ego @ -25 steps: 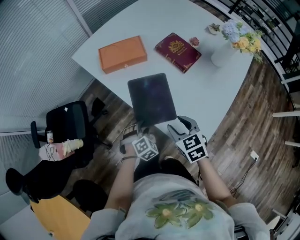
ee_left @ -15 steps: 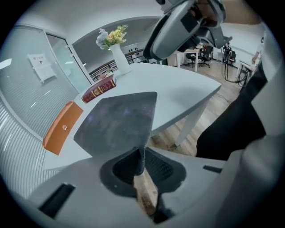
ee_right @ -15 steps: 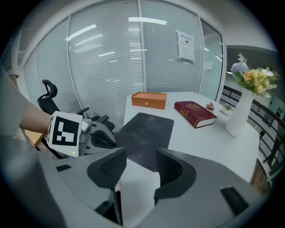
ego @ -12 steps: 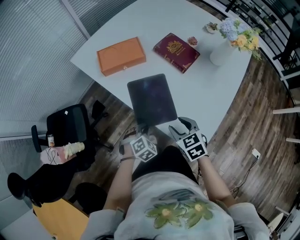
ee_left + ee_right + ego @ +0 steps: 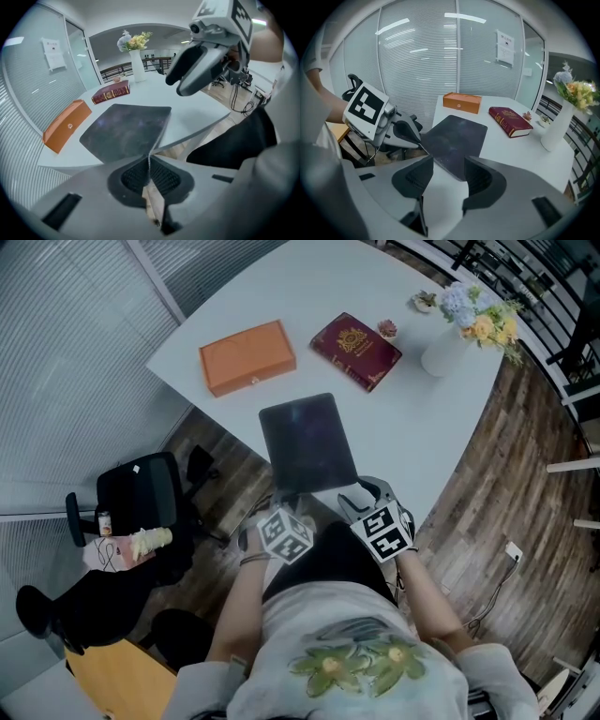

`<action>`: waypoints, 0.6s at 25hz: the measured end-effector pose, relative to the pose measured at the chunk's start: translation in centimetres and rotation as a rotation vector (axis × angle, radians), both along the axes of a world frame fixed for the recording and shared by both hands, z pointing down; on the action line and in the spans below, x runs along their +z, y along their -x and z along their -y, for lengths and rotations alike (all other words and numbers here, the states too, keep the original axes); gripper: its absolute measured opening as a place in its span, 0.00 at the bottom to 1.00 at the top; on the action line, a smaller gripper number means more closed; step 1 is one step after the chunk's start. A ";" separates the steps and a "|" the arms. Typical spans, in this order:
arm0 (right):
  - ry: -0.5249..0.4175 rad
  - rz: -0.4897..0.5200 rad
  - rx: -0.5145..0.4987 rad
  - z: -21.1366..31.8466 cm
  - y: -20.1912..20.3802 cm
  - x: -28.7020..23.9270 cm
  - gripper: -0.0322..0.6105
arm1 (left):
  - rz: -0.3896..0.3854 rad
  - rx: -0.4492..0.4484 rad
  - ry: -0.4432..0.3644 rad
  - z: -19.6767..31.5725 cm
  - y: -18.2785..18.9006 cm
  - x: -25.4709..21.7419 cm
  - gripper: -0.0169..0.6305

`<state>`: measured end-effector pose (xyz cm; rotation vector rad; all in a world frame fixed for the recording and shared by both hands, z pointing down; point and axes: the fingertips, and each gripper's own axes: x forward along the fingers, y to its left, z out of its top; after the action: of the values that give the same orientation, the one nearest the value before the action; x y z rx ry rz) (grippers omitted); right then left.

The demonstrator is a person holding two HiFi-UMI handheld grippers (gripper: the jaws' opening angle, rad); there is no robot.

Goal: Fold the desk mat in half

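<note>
Our left claw [image 5: 149,161] has just been closing and now pinches the near corner of the desk mat [image 5: 126,131], which lies on the white table [image 5: 412,437] ahead of both claws. Our right claw [image 5: 447,180] is open (its 2 pads press nothing), with the mat's other near corner reaching between its jaws. Beyond the mat sit an orange box [image 5: 247,355] and a red book [image 5: 356,345].

Table [image 5: 403,427] with mat [image 5: 307,443], box [image 5: 247,356], book [image 5: 356,345], vase [image 5: 442,351]

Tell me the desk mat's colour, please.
The desk mat is dark, mottled grey; clearest in head view.
</note>
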<state>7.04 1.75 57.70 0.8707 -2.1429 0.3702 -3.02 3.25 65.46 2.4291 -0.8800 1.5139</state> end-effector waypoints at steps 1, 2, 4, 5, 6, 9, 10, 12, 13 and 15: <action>-0.001 -0.008 -0.006 0.0 0.0 0.1 0.36 | -0.008 -0.007 0.006 0.1 0.0 -0.2 0.05; -0.001 -0.015 -0.009 0.1 0.0 0.2 0.36 | -0.015 -0.011 0.011 0.1 0.0 -0.3 0.05; 0.005 -0.032 -0.012 0.2 -0.2 0.7 0.36 | -0.029 -0.018 0.021 0.3 0.1 -0.7 0.05; 0.008 -0.043 -0.015 0.2 -0.3 1.0 0.36 | -0.038 -0.024 0.026 0.4 0.1 -0.9 0.05; 0.013 -0.055 -0.019 0.3 -0.4 1.3 0.36 | -0.049 -0.032 0.032 0.5 0.2 -1.1 0.05; 0.034 -0.086 -0.044 0.5 -0.6 2.2 0.36 | -0.069 -0.044 0.040 0.8 0.3 -1.6 0.05; 0.040 -0.099 -0.056 0.5 -0.6 2.5 0.36 | -0.073 -0.044 0.041 0.9 0.4 -1.8 0.05; 0.042 -0.136 -0.085 0.7 -0.8 3.1 0.36 | -0.081 -0.044 0.040 1.3 0.5 -2.2 0.05; 0.039 -0.155 -0.097 0.9 -0.8 3.3 0.36 | -0.086 -0.045 0.039 1.4 0.5 -2.5 0.05; 0.029 -0.178 -0.108 1.3 -0.9 3.6 0.36 | -0.095 -0.048 0.039 1.7 0.6 -2.8 0.05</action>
<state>7.97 0.40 61.31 0.7394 -2.0051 0.2575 -3.57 1.57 62.67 2.4121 -0.8750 1.3741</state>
